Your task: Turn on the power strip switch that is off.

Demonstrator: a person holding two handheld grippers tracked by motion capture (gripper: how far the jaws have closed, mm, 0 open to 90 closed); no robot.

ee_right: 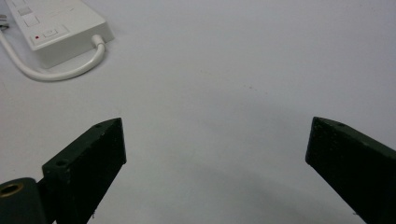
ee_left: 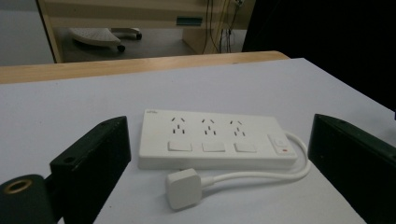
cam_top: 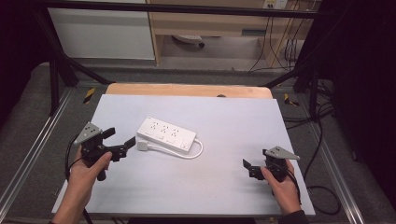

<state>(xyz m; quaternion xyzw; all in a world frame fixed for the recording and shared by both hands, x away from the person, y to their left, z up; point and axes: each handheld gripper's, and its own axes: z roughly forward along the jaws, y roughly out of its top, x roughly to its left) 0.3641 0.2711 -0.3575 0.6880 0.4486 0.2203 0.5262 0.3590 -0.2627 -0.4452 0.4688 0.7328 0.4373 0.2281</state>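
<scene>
A white plastic three-socket power strip lies mid-table on the pale grey tabletop, its plug just beside it; left gripper nearby, jaws spread, empty; right gripper well apart, likewise spread.

Illumination is even and diffuse from overhead. The white table mat is brightly lit without glare; the surrounding floor and frame fall to near black. The power strip casts only a faint, soft shadow. In both gripper views the near jaws are dark, slightly soft and underexposed. All pictures are low-resolution with mild noise.
</scene>
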